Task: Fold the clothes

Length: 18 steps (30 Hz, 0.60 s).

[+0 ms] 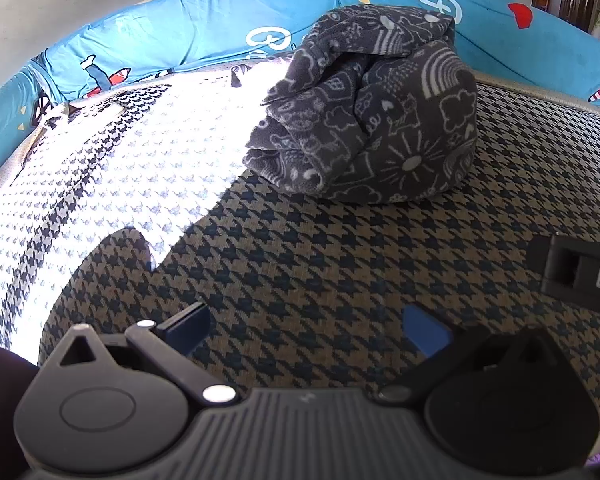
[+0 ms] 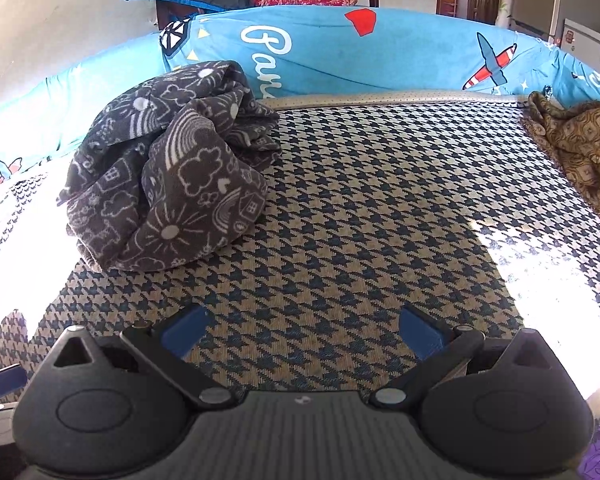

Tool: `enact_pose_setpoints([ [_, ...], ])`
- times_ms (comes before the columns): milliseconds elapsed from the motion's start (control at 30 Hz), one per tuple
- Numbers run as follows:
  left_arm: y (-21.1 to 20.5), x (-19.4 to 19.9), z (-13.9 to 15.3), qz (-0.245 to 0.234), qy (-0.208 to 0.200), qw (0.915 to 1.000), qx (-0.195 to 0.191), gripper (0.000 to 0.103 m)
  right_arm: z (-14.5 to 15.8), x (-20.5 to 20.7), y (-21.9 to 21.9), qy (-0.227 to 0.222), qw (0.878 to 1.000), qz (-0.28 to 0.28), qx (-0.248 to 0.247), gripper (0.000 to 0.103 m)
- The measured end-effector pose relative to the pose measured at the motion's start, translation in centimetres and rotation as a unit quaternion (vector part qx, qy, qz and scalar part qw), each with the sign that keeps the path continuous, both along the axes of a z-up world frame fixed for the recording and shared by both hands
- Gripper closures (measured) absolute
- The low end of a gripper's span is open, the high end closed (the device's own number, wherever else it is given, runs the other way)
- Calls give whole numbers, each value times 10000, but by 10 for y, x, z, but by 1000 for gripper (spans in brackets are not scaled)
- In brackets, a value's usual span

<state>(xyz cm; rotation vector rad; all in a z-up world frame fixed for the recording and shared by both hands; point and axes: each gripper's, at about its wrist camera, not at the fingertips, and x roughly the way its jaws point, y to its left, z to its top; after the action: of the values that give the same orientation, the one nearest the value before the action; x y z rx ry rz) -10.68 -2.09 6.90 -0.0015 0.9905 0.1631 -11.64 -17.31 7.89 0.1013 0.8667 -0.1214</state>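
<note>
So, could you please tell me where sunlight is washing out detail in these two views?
Left wrist view: the houndstooth cover blows out white at left, while the grey printed garment stays readable. Right wrist view: glare patches at both lower sides; the brown garment sits in shade.

The black left gripper with blue-padded fingers point(image 1: 306, 330) hovers low, jaws spread wide. The matching black right gripper point(image 2: 300, 330) hovers likewise, holding nothing.

garment point(image 1: 364, 112) | dk grey fleece w/ white doodles | crumpled heap | on houndstooth cover point(image 1: 300, 264)
</note>
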Motion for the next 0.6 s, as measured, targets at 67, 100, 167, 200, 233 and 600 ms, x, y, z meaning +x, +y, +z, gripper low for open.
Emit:
enact_pose_setpoints([
  [67,-1,0,0,-10,1,10000,1,0,0,-1,0,-12,10000,-4,6,0],
  [100,-1,0,0,-14,2,10000,1,0,1,-1,0,-16,10000,-10,5,0],
  [167,-1,0,-1,-21,5,10000,-1,0,1,-1,-1,-15,10000,-17,29,0],
  [200,-1,0,-1,-22,8,10000,-1,0,1,-1,-1,-14,10000,-20,45,0],
  [233,-1,0,-1,-22,13,10000,-2,0,1,0,-2,-14,10000,-22,64,0],
  [600,-3,-2,0,-56,12,10000,-5,0,5,-2,-4,-187,9997,-126,108,0],
])
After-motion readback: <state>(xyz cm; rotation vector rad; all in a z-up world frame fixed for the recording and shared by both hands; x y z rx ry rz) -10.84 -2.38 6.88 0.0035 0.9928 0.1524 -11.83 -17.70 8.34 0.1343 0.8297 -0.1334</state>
